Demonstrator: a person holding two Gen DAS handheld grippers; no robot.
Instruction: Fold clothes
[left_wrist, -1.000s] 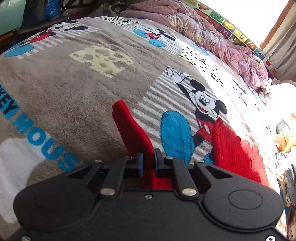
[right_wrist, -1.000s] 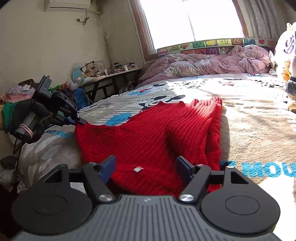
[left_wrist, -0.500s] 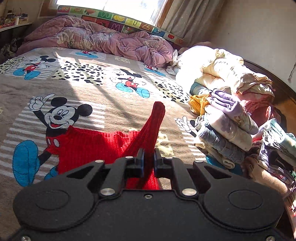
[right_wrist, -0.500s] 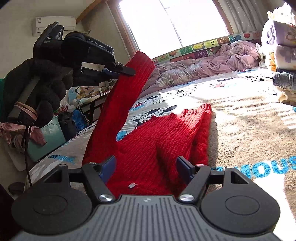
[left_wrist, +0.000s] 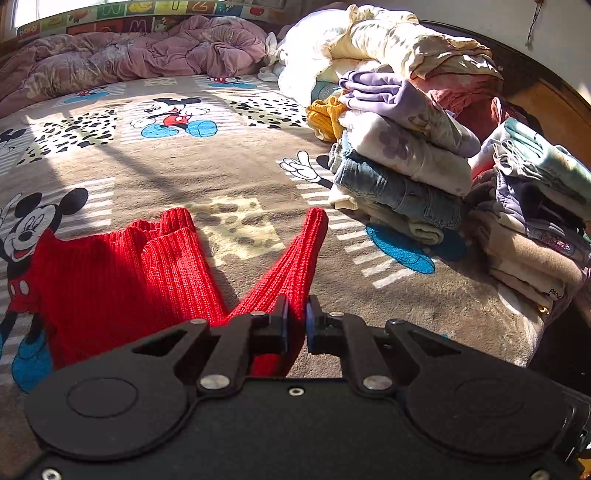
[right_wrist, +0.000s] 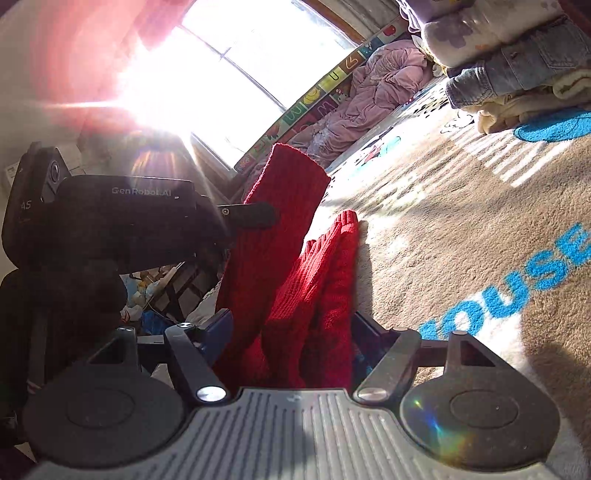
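The ribbed red sweater (left_wrist: 110, 280) lay bunched at lower left on the Mickey Mouse bedspread (left_wrist: 229, 166); the left gripper (left_wrist: 295, 326) pinched its raised sleeve (left_wrist: 295, 266), while the right gripper (right_wrist: 290, 332) had jaws spread around the knit

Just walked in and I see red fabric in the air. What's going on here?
A person with a gripper in each hand is folding a red sweater on the bed's cartoon blanket. The left gripper is shut on the sleeve and holds it up off the sweater. The right gripper is open, its fingers on either side of the sweater near its edge, not pinching it. Folded clothes are stacked to the side.
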